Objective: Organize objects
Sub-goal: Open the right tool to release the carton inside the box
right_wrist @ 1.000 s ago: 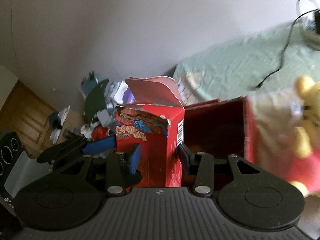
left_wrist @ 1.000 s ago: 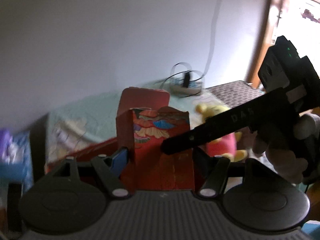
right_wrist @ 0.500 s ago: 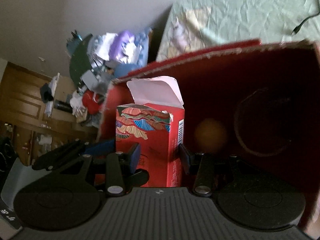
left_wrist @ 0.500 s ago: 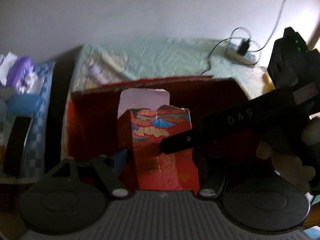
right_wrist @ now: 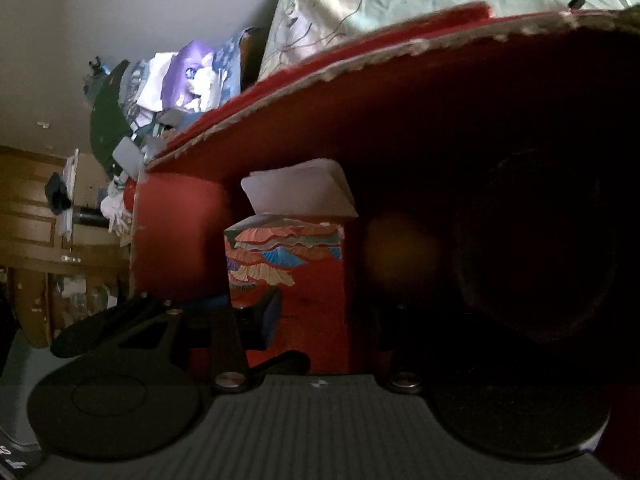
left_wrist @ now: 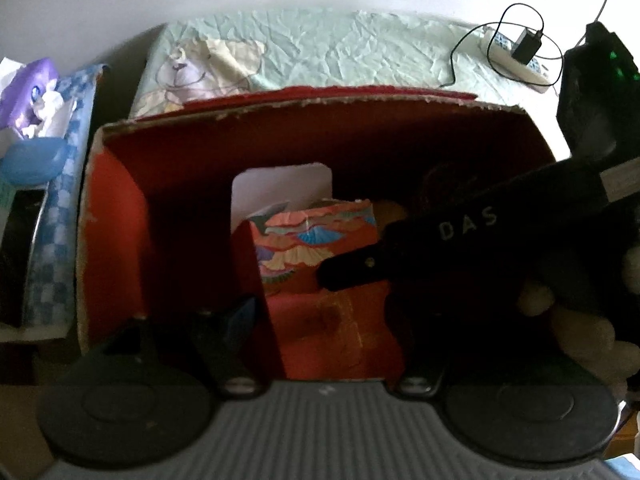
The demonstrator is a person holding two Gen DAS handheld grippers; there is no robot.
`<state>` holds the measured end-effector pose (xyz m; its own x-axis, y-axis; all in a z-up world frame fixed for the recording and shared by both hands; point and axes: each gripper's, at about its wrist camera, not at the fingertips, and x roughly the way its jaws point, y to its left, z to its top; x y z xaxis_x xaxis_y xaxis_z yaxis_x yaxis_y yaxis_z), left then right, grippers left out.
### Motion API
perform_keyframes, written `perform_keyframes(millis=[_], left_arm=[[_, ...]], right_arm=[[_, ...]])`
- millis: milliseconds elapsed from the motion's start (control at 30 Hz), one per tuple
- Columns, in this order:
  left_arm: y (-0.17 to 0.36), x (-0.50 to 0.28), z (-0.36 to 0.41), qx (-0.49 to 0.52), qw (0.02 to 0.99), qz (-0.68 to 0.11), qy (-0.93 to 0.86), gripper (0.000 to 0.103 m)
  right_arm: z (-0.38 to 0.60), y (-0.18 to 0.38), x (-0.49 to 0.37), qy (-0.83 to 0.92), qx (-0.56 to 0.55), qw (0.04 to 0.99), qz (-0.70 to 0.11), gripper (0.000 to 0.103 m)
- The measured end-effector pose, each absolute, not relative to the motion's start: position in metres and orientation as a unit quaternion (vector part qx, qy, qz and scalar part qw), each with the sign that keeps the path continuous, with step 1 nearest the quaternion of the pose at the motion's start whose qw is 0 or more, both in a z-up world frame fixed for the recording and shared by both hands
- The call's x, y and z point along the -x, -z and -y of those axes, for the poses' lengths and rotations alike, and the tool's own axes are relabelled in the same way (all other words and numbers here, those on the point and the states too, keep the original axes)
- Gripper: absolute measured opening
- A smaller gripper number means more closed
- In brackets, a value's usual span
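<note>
Holding the small red carton (left_wrist: 320, 280) down inside the big red box (left_wrist: 116, 240), both tongs on it. Left tongs (left_wrist: 320, 320) pinch its sides low down; right tongs (right_wrist: 316, 312) clamp it too, one arm of them crossing its patterned face in the left view. Carton upright, white top flap (right_wrist: 296, 192) open and tilted toward the far wall of the box. Dim round orange thing (right_wrist: 400, 256) just right of carton; too dark to identify. Box sits on the bed's green sheet (left_wrist: 340, 52). Power strip (left_wrist: 516, 56) far right.
</note>
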<state>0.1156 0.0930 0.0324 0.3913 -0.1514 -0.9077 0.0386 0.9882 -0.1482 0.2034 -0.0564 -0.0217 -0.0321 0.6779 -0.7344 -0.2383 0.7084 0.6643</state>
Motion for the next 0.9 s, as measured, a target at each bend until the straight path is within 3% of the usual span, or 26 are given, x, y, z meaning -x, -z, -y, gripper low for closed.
perform_keyframes(millis=[567,900], left_arm=[[-0.017,-0.131,-0.079,0.023,0.821,-0.568,0.057,0.067],[-0.024,-0.126,-0.088,0.025,0.824,-0.562,0.071,0.068]], right_arm=[[0.068,0.02,-0.197,-0.307,-0.181,0.695,-0.625,0.044],[0.069,0.029,-0.194,-0.31,-0.214,0.66,-0.65,0.042]])
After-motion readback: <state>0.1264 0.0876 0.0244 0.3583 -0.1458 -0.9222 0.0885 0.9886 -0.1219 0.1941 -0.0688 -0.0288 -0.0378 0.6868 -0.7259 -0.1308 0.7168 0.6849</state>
